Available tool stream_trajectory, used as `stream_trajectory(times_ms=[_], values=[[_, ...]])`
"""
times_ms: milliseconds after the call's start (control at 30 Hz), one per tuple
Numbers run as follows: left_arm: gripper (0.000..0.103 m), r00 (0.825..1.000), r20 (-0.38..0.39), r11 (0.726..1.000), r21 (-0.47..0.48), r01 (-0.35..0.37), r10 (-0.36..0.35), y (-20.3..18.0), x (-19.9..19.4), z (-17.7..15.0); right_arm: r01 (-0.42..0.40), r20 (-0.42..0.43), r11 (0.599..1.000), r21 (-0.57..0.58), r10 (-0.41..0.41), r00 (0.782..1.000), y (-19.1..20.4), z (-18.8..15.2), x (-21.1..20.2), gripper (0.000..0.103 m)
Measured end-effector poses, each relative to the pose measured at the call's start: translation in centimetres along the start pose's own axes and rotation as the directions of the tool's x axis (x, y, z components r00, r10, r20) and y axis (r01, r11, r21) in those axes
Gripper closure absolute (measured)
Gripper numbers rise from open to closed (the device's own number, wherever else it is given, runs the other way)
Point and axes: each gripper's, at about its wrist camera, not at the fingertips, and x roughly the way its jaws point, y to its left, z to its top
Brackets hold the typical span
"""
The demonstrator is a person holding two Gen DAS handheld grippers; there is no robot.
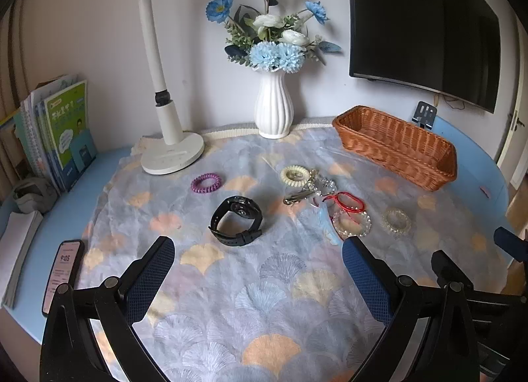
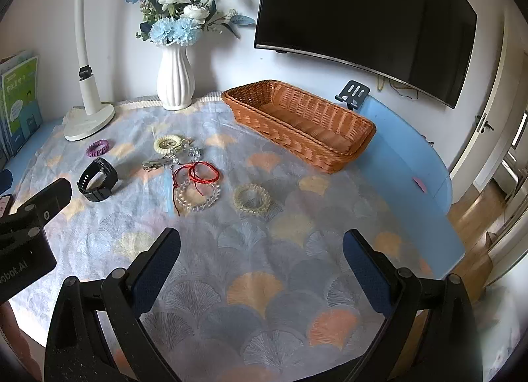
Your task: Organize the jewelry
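Jewelry lies loose on the patterned cloth: a black watch (image 1: 236, 224) (image 2: 97, 179), a purple coil tie (image 1: 206, 182) (image 2: 97, 147), a cream coil tie (image 1: 293, 176) (image 2: 167, 144), a metal clip (image 1: 296, 197) (image 2: 155, 162), red cord bracelets (image 1: 345, 201) (image 2: 202, 172), a clear bead bracelet (image 1: 350, 224) (image 2: 197, 197) and a clear coil tie (image 1: 396, 221) (image 2: 251, 199). The wicker basket (image 1: 396, 146) (image 2: 298, 124) stands empty at the back right. My left gripper (image 1: 259, 251) is open, just short of the watch. My right gripper (image 2: 262, 243) is open, short of the clear coil tie.
A white lamp (image 1: 165, 131), a white vase of blue flowers (image 1: 273, 104) and a wall monitor (image 1: 425, 25) are at the back. Books (image 1: 56, 131) stand at the left, with a phone (image 1: 62, 274) at the left front. The table edge curves away on the right (image 2: 442, 203).
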Motion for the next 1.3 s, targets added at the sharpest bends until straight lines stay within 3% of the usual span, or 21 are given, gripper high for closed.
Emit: stream_trajectory(times_ms=[400,633,833,933,1000,1100,1200,1267,1300], values=[[0.001,1.000,-0.016,1.000,0.001,0.012,-0.012,-0.1,0.6,0.0,-0.026,-0.017,1.000,-0.002,0.026,1.000,0.2,-0.3,0.7,0.003],[0.002,0.999,-0.038,0.999,0.010,-0.031,0.031,2.5,1.6,0.0,-0.084,-0.018,0.996,0.028,0.085,0.996,-0.9,-0.3,1.5,0.003],[0.002,0.995,-0.088,0.998,0.041,0.057,-0.053,5.9,3.6,0.3,-0.120,-0.046,0.993,-0.010,0.119,0.992,-0.9,0.1,3.3,0.010],[0.004,0.978,-0.127,0.984,0.047,0.170,-0.163,7.5,5.2,0.8,-0.178,-0.064,0.984,-0.017,0.176,0.982,-0.8,0.2,4.4,0.013],[0.006,0.964,-0.158,0.972,0.059,0.227,-0.216,8.1,6.5,1.1,-0.247,-0.094,0.969,-0.013,0.245,0.965,-1.0,0.4,5.7,0.019],[0.013,0.950,-0.204,0.965,0.064,0.255,-0.238,8.7,8.9,1.6,-0.300,-0.124,0.954,-0.010,0.296,0.947,-1.6,0.8,7.5,0.038],[0.019,0.928,-0.263,0.962,0.001,0.274,-0.264,10.0,11.9,2.1,-0.317,-0.140,0.948,0.024,0.317,0.938,-2.9,0.9,9.0,0.042],[0.037,0.915,-0.292,0.959,-0.028,0.282,-0.278,10.4,13.5,2.3,-0.331,-0.166,0.941,0.075,0.339,0.926,-4.4,1.3,10.6,0.046],[0.039,0.907,-0.312,0.957,-0.034,0.288,-0.283,10.4,14.5,2.4,-0.326,-0.177,0.942,0.086,0.336,0.925,-4.7,1.5,11.3,0.048]])
